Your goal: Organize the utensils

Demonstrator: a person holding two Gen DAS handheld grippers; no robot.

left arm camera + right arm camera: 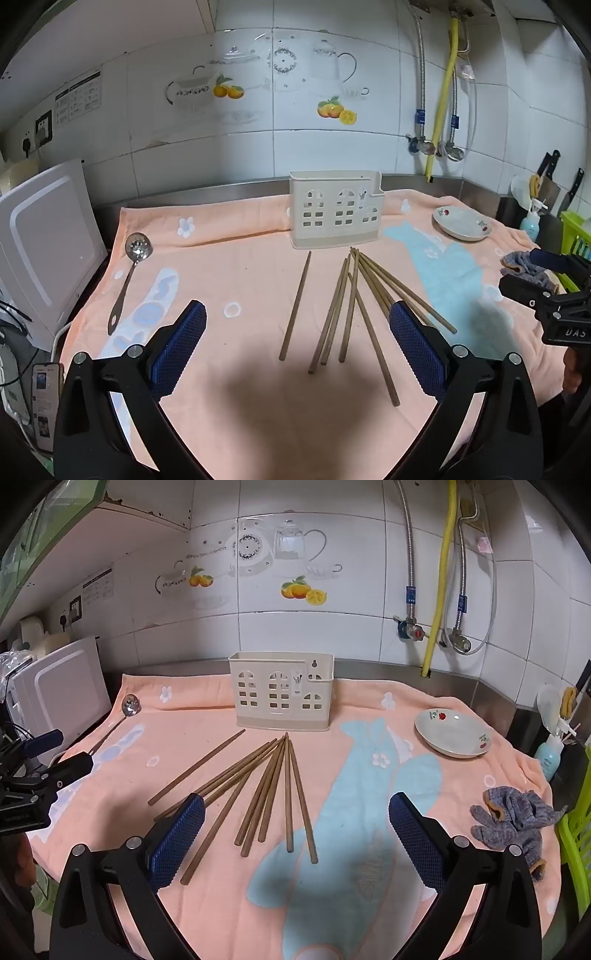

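Wooden chopsticks (266, 794) — loose on towel (369, 904)

A peach towel (229, 904) with a pale blue whale print covers my table (406, 672). Off to my right a white dish (452, 734) painted with small red flowers sits on the towel, and nearer me a grey knitted glove (517, 819) lies crumpled at the towel's edge. A blue-capped bottle (548, 757) stands past the corner. At my left a white appliance (40, 240) stands beside the towel, a phone (46, 398) lying below it. The tiled wall (314, 635) shows teapot and orange decals, a yellow hose (441, 583) and two braided metal hoses.
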